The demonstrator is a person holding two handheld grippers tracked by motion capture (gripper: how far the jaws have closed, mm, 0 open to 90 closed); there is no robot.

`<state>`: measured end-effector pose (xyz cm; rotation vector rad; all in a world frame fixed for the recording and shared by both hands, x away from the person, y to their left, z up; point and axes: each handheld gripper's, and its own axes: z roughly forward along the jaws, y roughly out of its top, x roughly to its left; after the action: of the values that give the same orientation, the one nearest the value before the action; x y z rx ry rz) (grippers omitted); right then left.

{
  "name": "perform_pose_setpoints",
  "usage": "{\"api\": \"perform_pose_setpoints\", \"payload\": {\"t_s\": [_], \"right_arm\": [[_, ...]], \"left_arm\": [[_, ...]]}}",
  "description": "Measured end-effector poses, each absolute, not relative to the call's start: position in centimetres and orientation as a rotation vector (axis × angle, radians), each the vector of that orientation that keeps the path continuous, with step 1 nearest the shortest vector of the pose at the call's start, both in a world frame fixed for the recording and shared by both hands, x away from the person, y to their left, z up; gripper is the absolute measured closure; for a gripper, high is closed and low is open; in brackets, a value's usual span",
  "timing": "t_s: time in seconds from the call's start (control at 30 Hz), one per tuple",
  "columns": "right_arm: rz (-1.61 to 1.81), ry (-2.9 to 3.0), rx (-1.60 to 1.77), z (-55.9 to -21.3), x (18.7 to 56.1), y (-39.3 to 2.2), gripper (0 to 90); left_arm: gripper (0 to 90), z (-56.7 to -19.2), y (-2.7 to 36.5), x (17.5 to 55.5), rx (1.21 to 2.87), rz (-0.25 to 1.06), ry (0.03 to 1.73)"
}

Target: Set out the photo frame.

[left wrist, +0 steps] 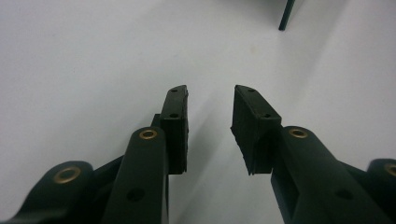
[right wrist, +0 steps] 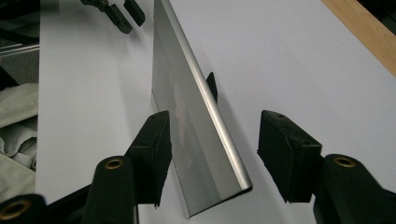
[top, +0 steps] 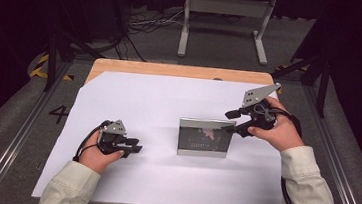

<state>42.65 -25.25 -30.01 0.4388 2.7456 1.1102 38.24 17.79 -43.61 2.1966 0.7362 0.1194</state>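
Right now the left gripper (top: pixel 134 148) rests low left of the high view on the white sheet (top: pixel 133 102), jaws spread, nothing between. Mid-frame, a silver picture frame (top: pixel 204 137) stands upright on the sheet. Farther right, the right gripper (top: pixel 231 122) sits at its top right corner, jaws spread either side of the edge, pads not pressing. Looks like a release after standing it up. Next move: back straight off without nudging it.
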Motion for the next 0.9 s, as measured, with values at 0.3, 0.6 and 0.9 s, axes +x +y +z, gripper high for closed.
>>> {"api": "perform_pose_setpoints", "payload": {"t_s": [0.3,0.6,0.9], "right_arm": [[1.125,2.709,0.492,-29.5,41.9,-27.3,44.2],[1.116,2.682,0.561,-29.7,41.3,-29.8,44.3],[1.124,2.643,0.618,-30.0,40.9,-31.7,43.0]], "left_arm": [[64.6,-43.7,18.6,38.3,2.187,0.117,0.751],[63.3,-43.6,18.6,38.5,2.180,0.133,0.747],[62.1,-43.6,18.9,38.6,2.167,0.155,0.760]]}}
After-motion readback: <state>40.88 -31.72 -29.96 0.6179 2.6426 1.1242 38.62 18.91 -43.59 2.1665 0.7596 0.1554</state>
